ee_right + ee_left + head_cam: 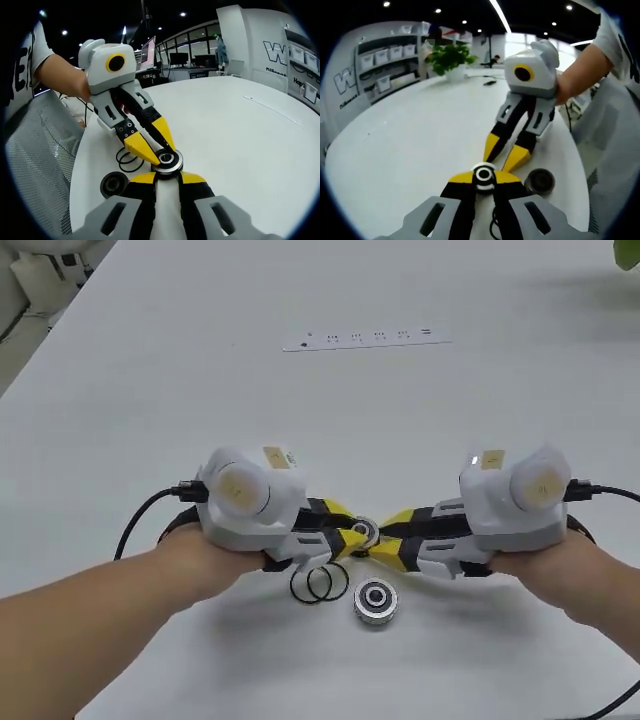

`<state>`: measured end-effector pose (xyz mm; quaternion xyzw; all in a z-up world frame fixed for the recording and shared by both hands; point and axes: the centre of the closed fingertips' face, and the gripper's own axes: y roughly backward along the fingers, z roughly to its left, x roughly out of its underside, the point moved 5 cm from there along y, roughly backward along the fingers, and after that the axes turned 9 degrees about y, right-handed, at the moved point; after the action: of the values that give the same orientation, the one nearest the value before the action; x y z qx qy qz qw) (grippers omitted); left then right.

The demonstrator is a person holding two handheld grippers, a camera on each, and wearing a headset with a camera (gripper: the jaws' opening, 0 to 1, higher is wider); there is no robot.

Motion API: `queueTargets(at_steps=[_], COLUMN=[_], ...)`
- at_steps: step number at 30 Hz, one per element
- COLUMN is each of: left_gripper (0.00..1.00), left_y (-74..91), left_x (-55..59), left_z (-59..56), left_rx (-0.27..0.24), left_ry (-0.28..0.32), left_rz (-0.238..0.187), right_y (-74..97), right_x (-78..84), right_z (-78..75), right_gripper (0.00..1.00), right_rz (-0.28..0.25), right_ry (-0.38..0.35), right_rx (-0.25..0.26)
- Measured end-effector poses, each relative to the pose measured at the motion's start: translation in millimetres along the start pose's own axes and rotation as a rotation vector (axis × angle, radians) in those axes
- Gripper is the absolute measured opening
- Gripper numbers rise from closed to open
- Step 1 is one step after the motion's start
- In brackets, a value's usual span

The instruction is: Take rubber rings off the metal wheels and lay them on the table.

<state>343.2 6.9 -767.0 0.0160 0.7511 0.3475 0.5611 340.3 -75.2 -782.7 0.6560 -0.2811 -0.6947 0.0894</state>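
Note:
A small metal wheel [362, 533] with a dark rubber rim is held above the table between the two grippers' yellow tips. My left gripper [348, 539] comes in from the left and is shut on the wheel [484, 175]. My right gripper [380, 543] comes in from the right, and its tips close on the same wheel [168, 161] from the other side. On the table just below lie two loose black rubber rings [320, 583]. A second metal wheel [376, 601] lies flat beside them. The rings [128, 159] and second wheel [114, 184] show left of the right gripper's jaws.
The white table [400, 420] stretches far ahead. A white power strip [365, 339] lies across its far middle. Black cables [140, 520] trail from both grippers. A potted plant [449, 59] stands at the table's far end. A person's arms hold both grippers.

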Motion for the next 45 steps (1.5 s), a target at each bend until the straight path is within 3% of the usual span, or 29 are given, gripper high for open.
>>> queueTargets(at_steps=[16,33,38,39,45], left_gripper=[0.13,0.13,0.12,0.12,0.12], left_y=[-0.4,-0.3,-0.7,-0.9,-1.3], left_x=[0.2,-0.4,-0.8,-0.9,-1.1], left_z=[0.6,-1.2,-3.4,-4.1,-4.3], left_rx=[-0.005,-0.016,-0.019,-0.020,-0.040], left_ry=[0.018,-0.002,-0.014,-0.019,-0.027], left_rz=[0.000,0.013,0.025,0.028,0.036], right_y=[2.7,10.6,14.9,15.0,12.7], right_x=[3.6,4.6,-0.2,2.3,-3.1], right_z=[-1.9,-7.9,-11.4,-12.3,-8.2], right_gripper=[0.02,0.00,0.00,0.00,0.00], right_rz=[0.006,-0.066,-0.139,-0.117,-0.125], right_ry=[-0.043,-0.300,-0.440,-0.419,-0.437], right_rx=[0.001,0.018,0.027,0.032,0.030])
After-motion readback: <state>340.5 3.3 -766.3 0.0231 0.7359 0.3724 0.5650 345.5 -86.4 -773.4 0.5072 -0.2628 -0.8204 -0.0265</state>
